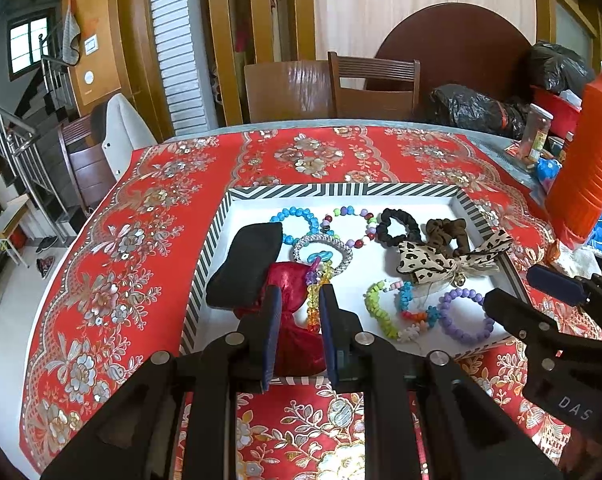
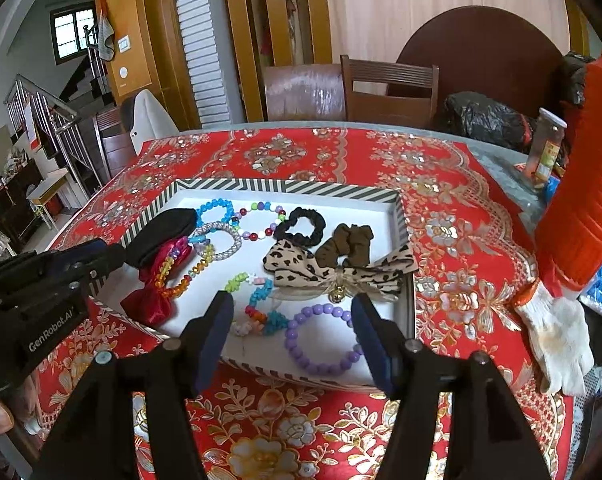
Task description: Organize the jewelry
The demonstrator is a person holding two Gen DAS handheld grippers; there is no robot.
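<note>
A white tray with a striped rim [image 1: 341,190] [image 2: 285,186] holds several bead bracelets, scrunchies and bows. My left gripper [image 1: 299,296] hovers over the tray's near left edge, above a red satin bow [image 1: 291,284] [image 2: 149,300] and a rainbow bead bracelet [image 1: 316,300]; its jaws stand narrowly apart and hold nothing. My right gripper [image 2: 293,308] is wide open above the tray's near edge, straddling a purple bead bracelet [image 2: 321,340] [image 1: 465,316]. A leopard bow [image 2: 337,272] [image 1: 441,260] lies just beyond it.
The tray sits on a red floral tablecloth [image 1: 149,240]. A black pouch [image 1: 249,268] lies at the tray's left. An orange ribbed container [image 2: 585,184], a white glove [image 2: 557,340], a jar [image 1: 537,132] and black bags [image 1: 473,108] crowd the right side. Chairs [image 1: 373,84] stand behind the table.
</note>
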